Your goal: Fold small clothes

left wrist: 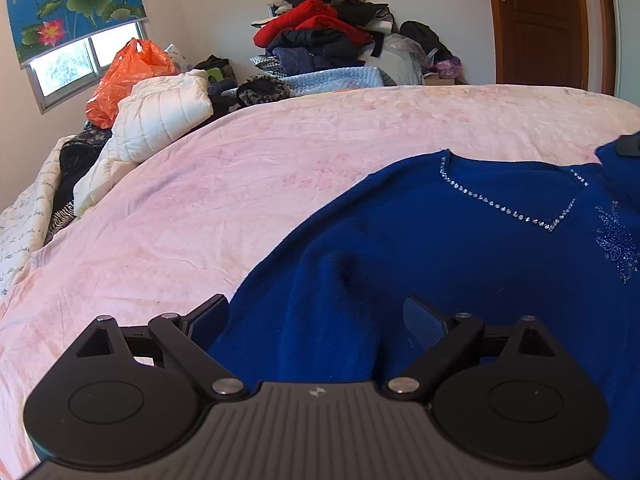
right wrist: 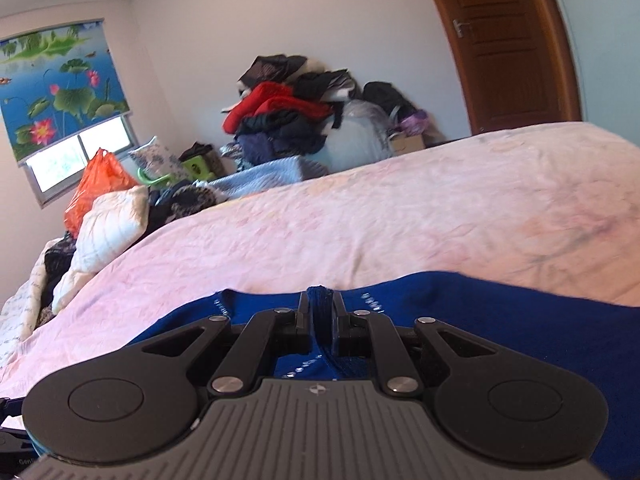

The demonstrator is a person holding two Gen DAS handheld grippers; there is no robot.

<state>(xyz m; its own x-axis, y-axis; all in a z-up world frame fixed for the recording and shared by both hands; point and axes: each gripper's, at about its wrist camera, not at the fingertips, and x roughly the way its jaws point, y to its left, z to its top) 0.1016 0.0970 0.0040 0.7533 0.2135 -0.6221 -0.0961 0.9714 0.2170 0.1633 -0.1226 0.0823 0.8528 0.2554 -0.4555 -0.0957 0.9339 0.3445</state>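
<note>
A royal-blue sweater with a rhinestone V-neckline lies spread on the pink bedsheet. My left gripper stands open over the sweater's near left part, with a soft ridge of blue knit lying loose between its wide-apart fingers. In the right wrist view my right gripper is shut on a pinched fold of the sweater near the neckline. That lifted fold and a dark bit of the right gripper show at the right edge of the left wrist view.
A tall heap of clothes rises beyond the bed's far side. A white quilted jacket and an orange plastic bag lie at the far left under the window. A brown door stands at the back right.
</note>
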